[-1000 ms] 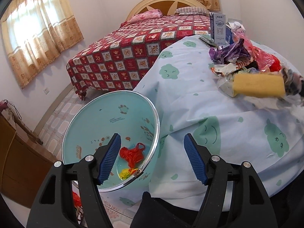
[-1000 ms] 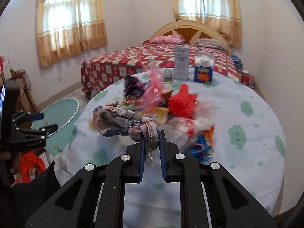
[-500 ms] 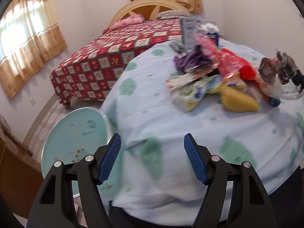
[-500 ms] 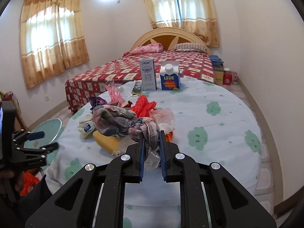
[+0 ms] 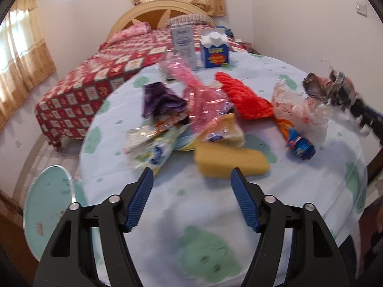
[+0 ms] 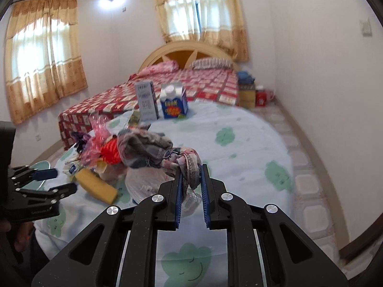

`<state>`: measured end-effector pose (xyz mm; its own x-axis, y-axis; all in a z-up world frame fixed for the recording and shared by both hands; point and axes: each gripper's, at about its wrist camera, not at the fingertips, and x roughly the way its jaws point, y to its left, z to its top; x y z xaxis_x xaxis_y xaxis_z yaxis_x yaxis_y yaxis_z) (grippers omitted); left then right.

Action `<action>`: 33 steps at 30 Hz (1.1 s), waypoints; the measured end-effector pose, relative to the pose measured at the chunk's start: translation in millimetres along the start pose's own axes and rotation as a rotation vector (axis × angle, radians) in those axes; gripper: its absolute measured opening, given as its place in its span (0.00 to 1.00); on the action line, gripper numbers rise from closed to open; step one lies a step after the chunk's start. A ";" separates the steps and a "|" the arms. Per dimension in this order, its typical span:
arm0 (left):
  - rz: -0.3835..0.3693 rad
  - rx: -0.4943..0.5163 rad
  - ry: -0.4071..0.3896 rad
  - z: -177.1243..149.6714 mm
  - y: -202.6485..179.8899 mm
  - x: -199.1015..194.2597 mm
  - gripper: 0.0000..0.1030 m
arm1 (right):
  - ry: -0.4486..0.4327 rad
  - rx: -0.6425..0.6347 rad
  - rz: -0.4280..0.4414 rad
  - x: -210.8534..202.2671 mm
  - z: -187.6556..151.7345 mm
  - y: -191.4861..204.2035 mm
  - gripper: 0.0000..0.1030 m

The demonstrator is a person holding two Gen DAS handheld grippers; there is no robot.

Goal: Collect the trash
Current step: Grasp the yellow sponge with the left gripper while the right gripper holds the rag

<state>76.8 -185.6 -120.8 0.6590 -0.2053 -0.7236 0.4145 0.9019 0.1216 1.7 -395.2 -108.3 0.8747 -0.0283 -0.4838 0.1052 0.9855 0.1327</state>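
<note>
On your bench (image 5: 215, 215) the trash pile (image 5: 191, 119) lies in the middle, the sponge (image 5: 229, 162) at its near edge, just ahead of your left claw (image 5: 191, 184). Two cartons (image 5: 198, 45) stand side by side behind the pile. The bin (image 5: 45, 205) sits on the floor left of the bench. The bed (image 5: 95, 81) lies behind. Your right claw (image 6: 190, 174) holds a rag (image 6: 148, 148) above the pile's right side.

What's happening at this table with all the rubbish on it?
A person is clearing trash off a round table with a gripping tool in each hand. The right tool is shut on a rag, held up over the pile together with a clear plastic bag. The left tool is empty, its jaws just narrowing with nothing between them, facing a yellow sponge. A teal bin stands beside the table.
</note>
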 end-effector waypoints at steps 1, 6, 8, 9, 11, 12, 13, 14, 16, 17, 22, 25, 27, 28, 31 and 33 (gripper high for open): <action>-0.010 0.002 0.008 1.2 -1.7 3.5 0.57 | 0.000 0.007 0.022 1.8 -2.2 -1.0 0.15; -0.073 -0.018 0.068 1.3 -6.8 21.7 0.20 | 0.004 0.000 0.049 4.1 -5.6 1.8 0.15; -0.077 -0.008 0.067 -1.0 -8.4 21.3 0.04 | 0.002 0.004 0.057 3.3 -5.9 1.6 0.15; -0.088 -0.008 0.067 -2.1 -8.3 20.0 0.00 | -0.002 0.006 0.062 1.9 -5.2 2.1 0.15; -0.088 -0.005 0.057 -2.8 -6.4 15.6 0.00 | -0.019 0.008 0.071 -3.4 -3.6 4.3 0.15; -0.087 -0.002 0.047 -2.9 -5.1 12.0 0.00 | -0.025 0.009 0.077 -5.6 -2.6 5.1 0.15; -0.089 -0.001 0.041 -2.8 -3.1 8.8 0.00 | -0.042 0.007 0.083 -10.2 -0.1 7.5 0.15; -0.091 0.000 0.034 -2.8 -0.6 4.6 0.00 | -0.052 0.005 0.085 -13.2 1.1 9.1 0.15; -0.086 0.000 0.015 -3.8 4.6 -5.3 0.00 | -0.078 0.001 0.091 -20.8 5.9 13.4 0.15; -0.087 0.000 0.009 -3.9 7.3 -9.0 0.00 | -0.086 0.000 0.092 -23.7 7.7 13.9 0.15; -0.061 -0.030 -0.011 -5.3 18.7 -17.2 0.02 | -0.131 -0.001 0.088 -36.9 20.5 19.0 0.15; -0.059 -0.053 -0.001 -3.5 17.7 -11.3 0.30 | -0.152 -0.008 0.063 -41.3 26.1 18.6 0.16; -0.062 -0.054 -0.004 -0.4 14.0 -7.5 0.33 | -0.157 -0.006 0.032 -39.1 27.7 12.2 0.16; -0.073 -0.055 0.000 1.9 10.4 -4.8 0.33 | -0.156 -0.002 0.023 -37.4 27.0 8.8 0.16; -0.085 -0.051 0.007 8.1 0.9 5.7 0.33 | -0.136 0.033 -0.007 -27.5 23.2 -6.9 0.16; -0.087 -0.043 0.025 9.8 -5.2 16.9 0.33 | -0.112 0.049 -0.025 -16.7 18.7 -16.7 0.16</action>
<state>92.0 -197.5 -127.1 0.6052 -0.2743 -0.7473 0.4419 0.8966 0.0288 -5.9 -414.3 -86.3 0.9185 -0.0739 -0.3884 0.1484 0.9750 0.1656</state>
